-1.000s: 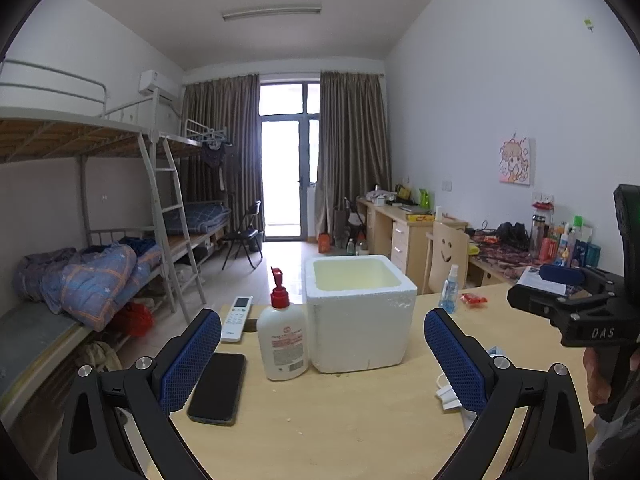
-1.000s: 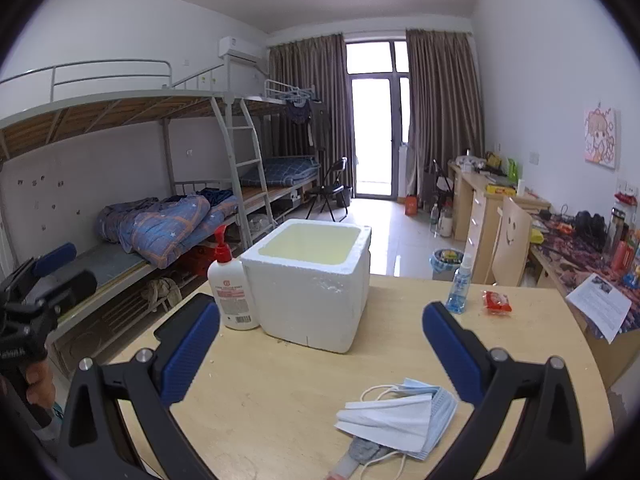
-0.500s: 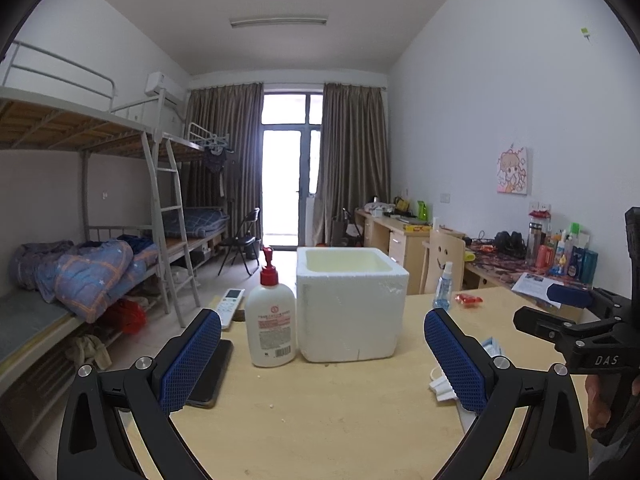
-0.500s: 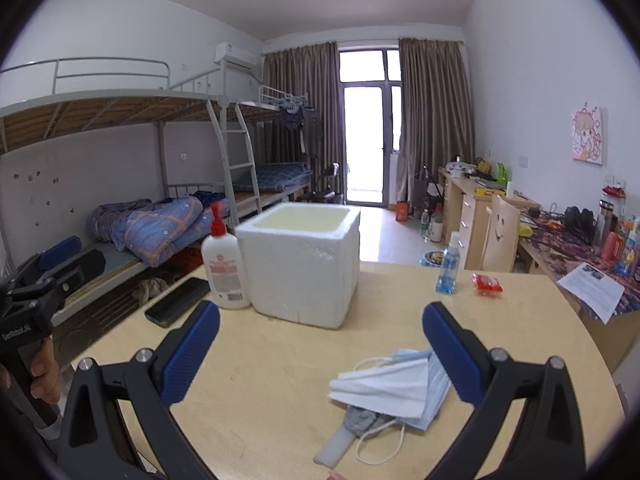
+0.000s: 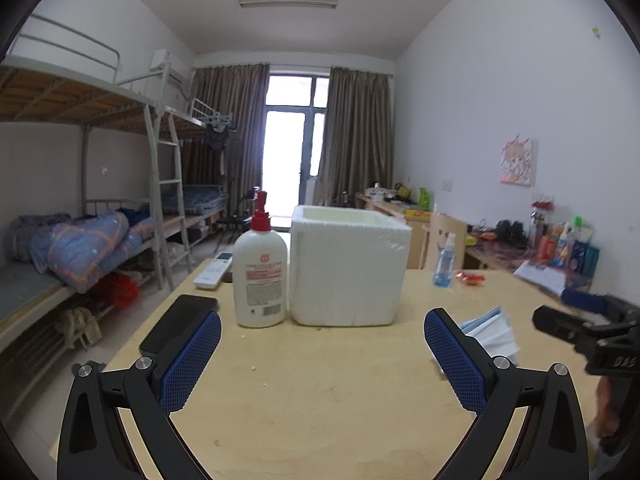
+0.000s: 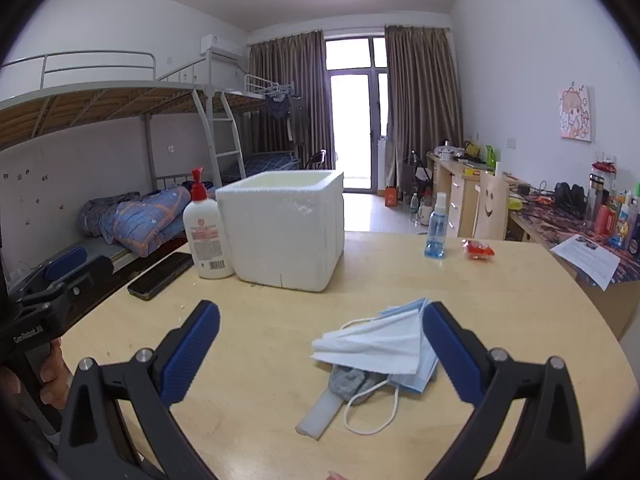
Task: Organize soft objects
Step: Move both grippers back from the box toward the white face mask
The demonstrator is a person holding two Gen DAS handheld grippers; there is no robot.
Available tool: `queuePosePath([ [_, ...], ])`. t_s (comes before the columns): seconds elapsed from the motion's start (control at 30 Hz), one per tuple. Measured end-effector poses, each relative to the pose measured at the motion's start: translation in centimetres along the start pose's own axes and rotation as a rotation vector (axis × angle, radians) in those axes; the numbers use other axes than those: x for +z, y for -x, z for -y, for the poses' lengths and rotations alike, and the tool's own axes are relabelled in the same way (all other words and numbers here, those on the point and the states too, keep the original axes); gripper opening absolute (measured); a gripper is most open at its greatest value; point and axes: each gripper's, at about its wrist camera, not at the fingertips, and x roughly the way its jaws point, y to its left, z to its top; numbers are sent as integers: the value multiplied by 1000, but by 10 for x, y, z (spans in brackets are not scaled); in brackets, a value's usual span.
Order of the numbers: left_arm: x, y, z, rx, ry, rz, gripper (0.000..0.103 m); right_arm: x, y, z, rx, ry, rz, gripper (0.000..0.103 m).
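Observation:
A white foam box (image 5: pixel 347 264) (image 6: pixel 285 229) stands open-topped on the wooden table (image 5: pixel 340 392). A small heap of soft things lies in front of my right gripper (image 6: pixel 320 350): a white tissue (image 6: pixel 372 346) over blue face masks (image 6: pixel 412 380) (image 5: pixel 490 330), a grey sock (image 6: pixel 350 382) and a white strip (image 6: pixel 320 414). The right gripper is open, low over the table, its right pad beside the heap. My left gripper (image 5: pixel 320 356) is open and holds nothing, facing the box and a lotion bottle (image 5: pixel 260 276).
A black phone (image 5: pixel 176 322) (image 6: pixel 162 274) and a white remote (image 5: pixel 214 272) lie left of the lotion bottle (image 6: pixel 206 236). A blue spray bottle (image 6: pixel 436 228) and red packet (image 6: pixel 478 248) sit at the far right. Bunk beds (image 5: pixel 80 216) stand left, a cluttered desk (image 6: pixel 568 216) right.
Both grippers have dropped lower toward the table. The right one has moved forward, so the heap now lies between and just ahead of its fingers. Both stay open.

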Motion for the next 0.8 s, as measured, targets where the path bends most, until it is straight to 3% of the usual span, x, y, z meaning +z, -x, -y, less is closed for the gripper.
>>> queuePosePath([
  [0.4,-8,-24,13,-56,-11,-87,102,-7,-14,14,-18,-18,-44,102],
  [0.8,-14,-53,52,-176,-63,-174,102,-18,-12,52,-128,-61,-88,102],
])
